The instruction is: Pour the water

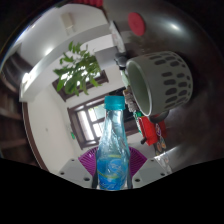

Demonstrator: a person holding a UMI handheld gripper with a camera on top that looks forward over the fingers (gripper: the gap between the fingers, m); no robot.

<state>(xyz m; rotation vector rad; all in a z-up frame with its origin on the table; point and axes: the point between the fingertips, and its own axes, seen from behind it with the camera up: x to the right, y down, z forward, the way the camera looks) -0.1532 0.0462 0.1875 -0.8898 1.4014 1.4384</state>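
A clear blue plastic water bottle (pixel 112 145) with a teal cap stands between my purple pads (pixel 88 160), and both fingers press on its lower body. My gripper (pixel 112 172) is shut on it and holds it lifted, the whole scene tilted. Just beyond the bottle's cap, up and to the right, is a white cup (pixel 155 82) with a grey striped wall, its dark mouth turned toward the bottle. The cap is still on the bottle and sits close below the cup's rim.
A leafy green plant (pixel 78 70) stands further back on the pale table (pixel 50 125). Small red objects (pixel 150 130) lie to the right of the bottle. A dark wall and window frame lie behind.
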